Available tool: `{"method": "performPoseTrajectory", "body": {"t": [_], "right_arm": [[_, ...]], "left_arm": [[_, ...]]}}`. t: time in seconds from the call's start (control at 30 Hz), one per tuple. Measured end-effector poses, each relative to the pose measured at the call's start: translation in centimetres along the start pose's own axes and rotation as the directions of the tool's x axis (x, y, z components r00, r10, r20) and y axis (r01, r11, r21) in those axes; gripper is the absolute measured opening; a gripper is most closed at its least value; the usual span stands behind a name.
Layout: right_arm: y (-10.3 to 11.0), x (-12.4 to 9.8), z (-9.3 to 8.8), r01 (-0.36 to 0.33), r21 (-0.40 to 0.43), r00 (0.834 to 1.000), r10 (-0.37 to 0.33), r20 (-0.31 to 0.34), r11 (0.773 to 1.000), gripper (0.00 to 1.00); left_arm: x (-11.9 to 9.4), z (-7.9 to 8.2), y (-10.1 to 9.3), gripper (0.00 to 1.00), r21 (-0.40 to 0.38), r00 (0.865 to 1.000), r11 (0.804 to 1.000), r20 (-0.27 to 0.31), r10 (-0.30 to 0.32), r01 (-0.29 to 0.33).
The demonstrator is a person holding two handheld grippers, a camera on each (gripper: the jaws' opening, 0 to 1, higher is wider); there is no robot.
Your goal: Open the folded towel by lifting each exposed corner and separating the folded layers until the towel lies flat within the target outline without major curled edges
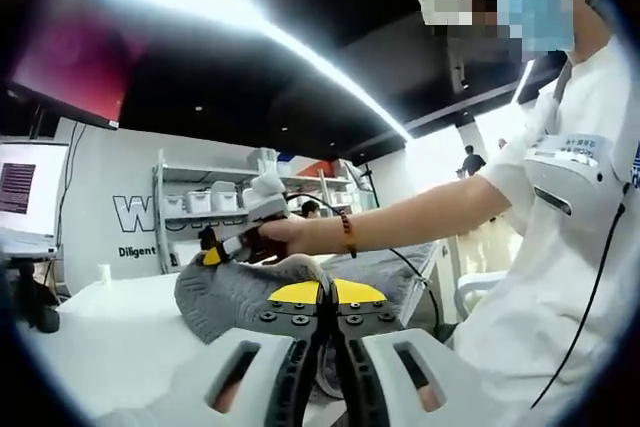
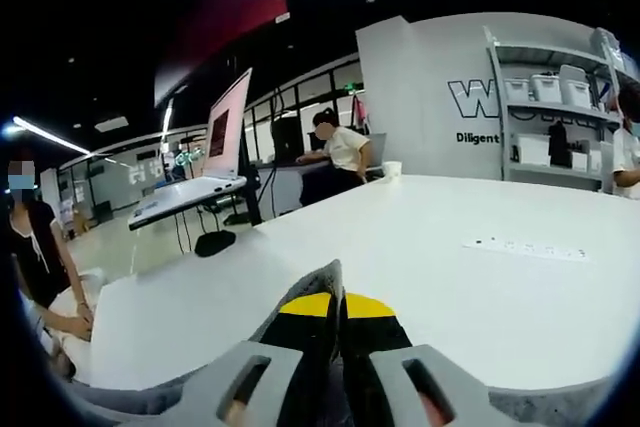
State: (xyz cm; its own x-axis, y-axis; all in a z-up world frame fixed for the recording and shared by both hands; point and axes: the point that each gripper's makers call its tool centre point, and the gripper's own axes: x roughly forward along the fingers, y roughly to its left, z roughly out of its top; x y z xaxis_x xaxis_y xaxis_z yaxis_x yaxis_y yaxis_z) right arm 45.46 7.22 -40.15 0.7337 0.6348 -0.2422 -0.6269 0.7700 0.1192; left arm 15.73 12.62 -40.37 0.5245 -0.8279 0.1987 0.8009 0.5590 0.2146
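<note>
White table (image 2: 420, 277) in an open office | grey towel (image 1: 235, 297) bunched on it, lifted | my right gripper (image 2: 338, 319) clamped on a towel edge | my left gripper (image 1: 326, 309) likewise — jaws together on cloth

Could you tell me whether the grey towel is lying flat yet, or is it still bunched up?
Still bunched: the grey towel humps off the white table, pinched in the shut left hand-held gripper and the right hand-held gripper.
</note>
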Motion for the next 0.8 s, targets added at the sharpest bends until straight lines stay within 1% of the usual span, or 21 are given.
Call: {"method": "performPoseTrajectory", "body": {"t": [0.1, 0.13, 0.23, 0.33, 0.47, 0.8], "right_arm": [[0.2, 0.2, -0.1, -0.001, 0.001, 1.0, 0.001, -0.001, 1.0, 0.0], [0.4, 0.4, -0.3, -0.006, 0.001, 1.0, 0.006, -0.005, 1.0, 0.0], [0.6, 0.6, -0.6, -0.008, -0.007, 1.0, 0.007, -0.014, 1.0, 0.0], [0.8, 0.7, -0.7, -0.012, 0.004, 1.0, 0.012, -0.018, 1.0, 0.0], [1.1, 1.0, -0.8, -0.019, 0.005, 1.0, 0.019, -0.024, 1.0, 0.0], [2.1, 1.7, -1.7, -0.044, 0.032, 0.999, 0.045, -0.03, 0.999, 0.0]], "left_arm": [[0.0, -0.2, 0.0, 0.01, 0.006, 1.0, 1.0, -0.006, -0.001, 0.001], [-0.1, -0.5, -0.3, 0.01, 0.029, 1.0, 0.999, -0.015, -0.015, 0.015], [-0.2, -0.6, -0.3, 0.01, 0.052, 1.0, 0.999, -0.022, -0.012, 0.013], [-0.5, -0.6, 0.0, 0.01, 0.039, 1.0, 0.999, -0.014, -0.009, 0.009], [-0.8, -0.7, 0.1, 0.01, 0.05, 1.0, 0.999, -0.016, -0.001, 0.002], [-2.3, -1.1, 1.1, 0.01, 0.044, 0.999, 0.998, -0.018, 0.035, -0.034]]}}
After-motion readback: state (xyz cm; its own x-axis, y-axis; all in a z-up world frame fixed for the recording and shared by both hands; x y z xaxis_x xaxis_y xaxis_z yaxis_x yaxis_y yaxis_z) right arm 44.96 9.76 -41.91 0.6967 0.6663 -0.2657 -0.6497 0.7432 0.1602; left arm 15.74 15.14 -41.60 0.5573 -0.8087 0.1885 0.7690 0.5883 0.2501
